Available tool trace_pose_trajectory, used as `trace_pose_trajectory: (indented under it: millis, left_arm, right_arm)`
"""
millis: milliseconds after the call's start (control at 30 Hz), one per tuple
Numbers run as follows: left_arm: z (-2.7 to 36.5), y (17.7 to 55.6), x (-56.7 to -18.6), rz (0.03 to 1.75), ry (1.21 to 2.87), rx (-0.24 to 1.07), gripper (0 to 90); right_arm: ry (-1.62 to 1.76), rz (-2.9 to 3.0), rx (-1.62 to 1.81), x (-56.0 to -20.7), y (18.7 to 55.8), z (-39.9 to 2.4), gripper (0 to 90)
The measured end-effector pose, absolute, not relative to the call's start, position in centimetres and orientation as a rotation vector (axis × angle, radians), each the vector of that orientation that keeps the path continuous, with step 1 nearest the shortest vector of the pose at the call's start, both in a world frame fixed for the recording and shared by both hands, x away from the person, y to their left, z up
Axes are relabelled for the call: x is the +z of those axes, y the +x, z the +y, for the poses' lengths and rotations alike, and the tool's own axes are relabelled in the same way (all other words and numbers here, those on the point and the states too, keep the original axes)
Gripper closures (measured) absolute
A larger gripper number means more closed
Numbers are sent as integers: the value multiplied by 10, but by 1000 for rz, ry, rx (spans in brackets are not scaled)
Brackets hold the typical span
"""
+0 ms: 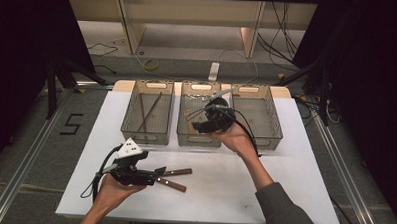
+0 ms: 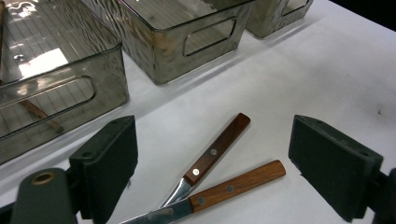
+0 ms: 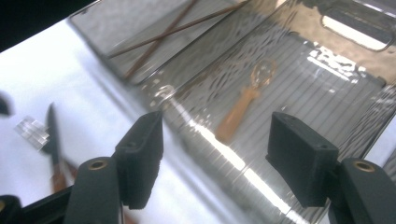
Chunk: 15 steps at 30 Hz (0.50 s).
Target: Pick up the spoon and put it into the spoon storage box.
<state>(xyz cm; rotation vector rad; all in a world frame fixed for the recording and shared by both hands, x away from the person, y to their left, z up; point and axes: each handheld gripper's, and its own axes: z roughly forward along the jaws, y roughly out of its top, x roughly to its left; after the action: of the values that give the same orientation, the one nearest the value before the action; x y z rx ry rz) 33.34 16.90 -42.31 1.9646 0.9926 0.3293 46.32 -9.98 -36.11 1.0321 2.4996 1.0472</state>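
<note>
The right hand-held gripper (image 1: 214, 117) hovers over the middle bin (image 1: 184, 136) at the centre of the high view, its jaws apart with nothing between them. In the right gripper view a wooden-handled utensil (image 3: 240, 112) lies on the bin floor beyond the pads, its end hard to make out. The left hand-held gripper (image 1: 154, 174) sits at the lower left, jaws wide, pointing at two wooden-handled knives (image 2: 219, 175) that lie crossed on the white bench (image 1: 295, 160). Thin brown sticks (image 1: 149, 112) rest in the left bin (image 1: 135, 135); the right bin (image 1: 273, 139) looks empty.

The sorting appears to be between a drop and the next pick: the left gripper needs to close on one knife handle. A "5" (image 1: 72, 123) is marked on the floor at the left.
</note>
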Motion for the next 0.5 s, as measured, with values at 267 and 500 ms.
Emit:
trace_pose_trajectory:
  millis: [267, 500]
  left_arm:
    - [170, 338, -425, 981, 2031, 324, 151]
    - [170, 342, -426, 957, 2074, 310, 158]
  right_arm:
    - [967, 2541, 1085, -373, 420, -123, 332]
    - [923, 2560, 1093, -385, 394, -141, 308]
